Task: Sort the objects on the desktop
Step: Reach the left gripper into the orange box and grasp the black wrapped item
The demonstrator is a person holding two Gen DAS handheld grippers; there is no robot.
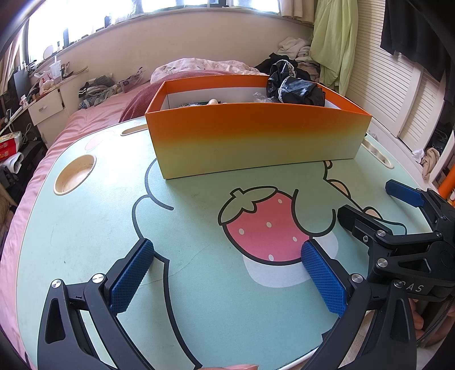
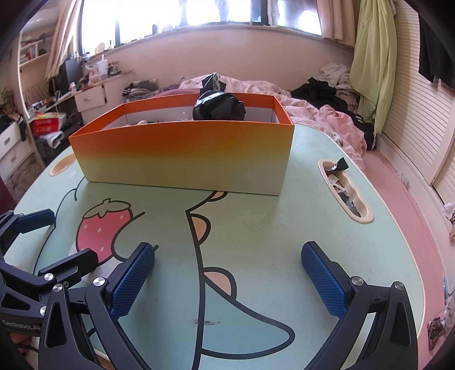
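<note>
Left wrist view: the left gripper (image 1: 227,270) stands spread wide, nothing between its blue pads, above the mint-green cartoon-printed table (image 1: 85,227). The orange-to-yellow cardboard box (image 1: 256,142) sits ahead, holding a crumpled black plastic bag (image 1: 295,88). The right gripper (image 2: 227,270) is likewise wide and empty, box ahead.

Daylight enters through the overexposed, blown-out row of windows (image 2: 227,14) far beyond the tongs, leaving the room evenly bright. The orange-to-cream cardboard box (image 2: 182,153) casts only a faint shadow on the mint-green printed tabletop (image 2: 256,227). Focus is sharp; fisheye curvature and dark vignetting mark the edges.
</note>
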